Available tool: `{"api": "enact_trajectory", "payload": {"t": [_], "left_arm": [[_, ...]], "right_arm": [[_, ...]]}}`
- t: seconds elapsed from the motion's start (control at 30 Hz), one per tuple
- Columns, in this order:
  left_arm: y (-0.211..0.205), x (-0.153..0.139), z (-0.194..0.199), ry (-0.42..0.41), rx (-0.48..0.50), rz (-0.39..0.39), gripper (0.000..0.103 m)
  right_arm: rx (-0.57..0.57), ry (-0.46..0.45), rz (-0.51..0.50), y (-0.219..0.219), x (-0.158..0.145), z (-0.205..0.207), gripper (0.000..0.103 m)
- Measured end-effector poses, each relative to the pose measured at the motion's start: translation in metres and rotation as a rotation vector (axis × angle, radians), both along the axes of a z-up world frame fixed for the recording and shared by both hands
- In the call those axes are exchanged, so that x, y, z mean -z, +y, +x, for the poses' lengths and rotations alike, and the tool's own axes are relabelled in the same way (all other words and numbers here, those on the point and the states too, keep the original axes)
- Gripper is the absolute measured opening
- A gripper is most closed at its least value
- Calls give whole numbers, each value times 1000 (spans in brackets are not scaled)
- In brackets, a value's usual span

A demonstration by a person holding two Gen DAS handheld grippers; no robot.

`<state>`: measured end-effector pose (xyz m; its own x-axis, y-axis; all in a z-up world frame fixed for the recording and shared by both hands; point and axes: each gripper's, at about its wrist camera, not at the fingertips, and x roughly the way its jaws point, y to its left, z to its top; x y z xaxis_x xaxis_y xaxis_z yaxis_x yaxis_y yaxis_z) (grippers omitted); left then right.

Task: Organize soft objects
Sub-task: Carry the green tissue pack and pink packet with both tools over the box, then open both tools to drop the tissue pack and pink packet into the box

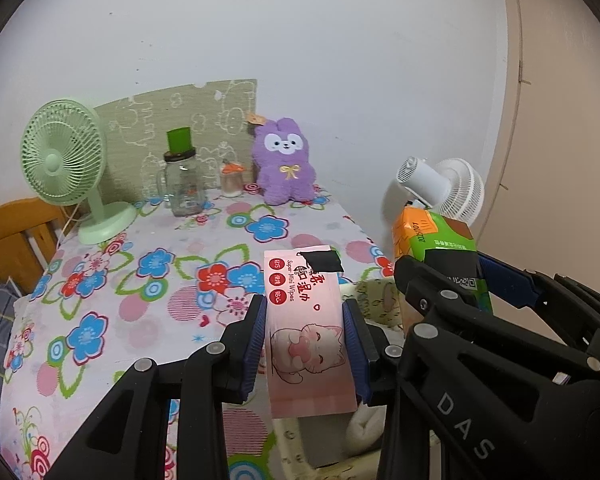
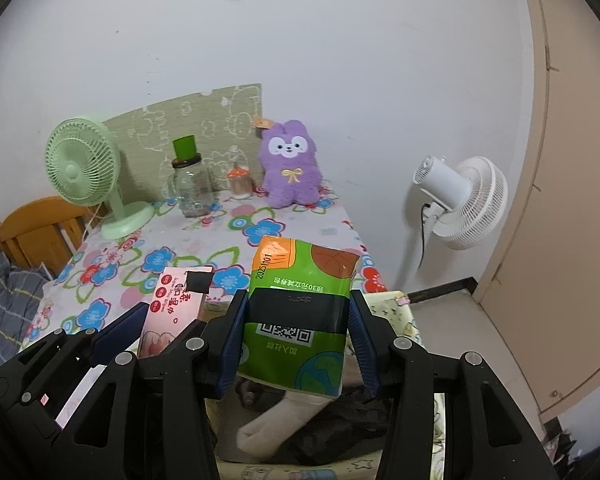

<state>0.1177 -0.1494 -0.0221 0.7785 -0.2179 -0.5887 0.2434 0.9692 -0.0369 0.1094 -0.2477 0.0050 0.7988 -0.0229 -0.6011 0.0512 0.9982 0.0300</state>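
Left gripper [image 1: 305,350] clamps the pink wet-wipes pack [image 1: 306,320]; right gripper [image 2: 296,340] clamps the green tissue pack [image 2: 300,320]. Both packs hang above what appears to be a fabric bin [image 2: 396,312] at the counter [image 1: 100,280] edge, holding socks [image 2: 276,424]. Lower each pack fully inside before releasing, one at a time, keeping squeeze light

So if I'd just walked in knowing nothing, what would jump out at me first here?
Probably the two bright packs held up in front: a pink wipes pack clamped in the left gripper and a green tissue pack in the right gripper, both above a fabric bin holding a white sock. Behind them, a purple plush bunny sits against the wall on the flowered tablecloth, with a green desk fan at the left.
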Motion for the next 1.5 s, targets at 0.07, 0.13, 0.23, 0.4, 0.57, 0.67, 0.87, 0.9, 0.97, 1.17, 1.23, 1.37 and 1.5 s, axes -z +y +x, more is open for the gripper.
{"api": "enact_trajectory", "payload": {"t": [0.07,0.13,0.23,0.4,0.57,0.67,0.87,0.9,0.97,1.17,1.23,1.37,1.5], "left_arm": [[-4,1,1,4,12,-3,38],[-10,4,3,11,28,-4,38],[-17,8,5,22,45,-1,38],[-28,16,8,46,69,3,38],[-36,27,14,72,88,11,39],[-40,34,16,92,99,16,39],[-45,47,19,132,119,27,42],[-45,49,20,137,123,28,42],[-45,51,19,136,118,41,42],[-45,53,18,138,115,62,62],[-45,52,17,141,116,79,68],[-44,49,16,122,90,129,77],[-40,50,20,128,72,139,78]], "right_arm": [[7,4,1,-4,1,0,52],[20,9,0,-10,4,0,52],[36,18,0,-17,8,0,52],[55,40,4,-27,16,2,52],[73,69,13,-36,29,6,52],[83,88,18,-41,37,8,52],[93,120,26,-45,50,10,52],[94,124,27,-45,52,11,52],[95,134,32,-46,57,11,52],[83,148,44,-44,64,12,51],[74,146,47,-43,65,13,52],[37,135,79,-39,68,18,51],[16,136,102,-35,71,24,54]]}}
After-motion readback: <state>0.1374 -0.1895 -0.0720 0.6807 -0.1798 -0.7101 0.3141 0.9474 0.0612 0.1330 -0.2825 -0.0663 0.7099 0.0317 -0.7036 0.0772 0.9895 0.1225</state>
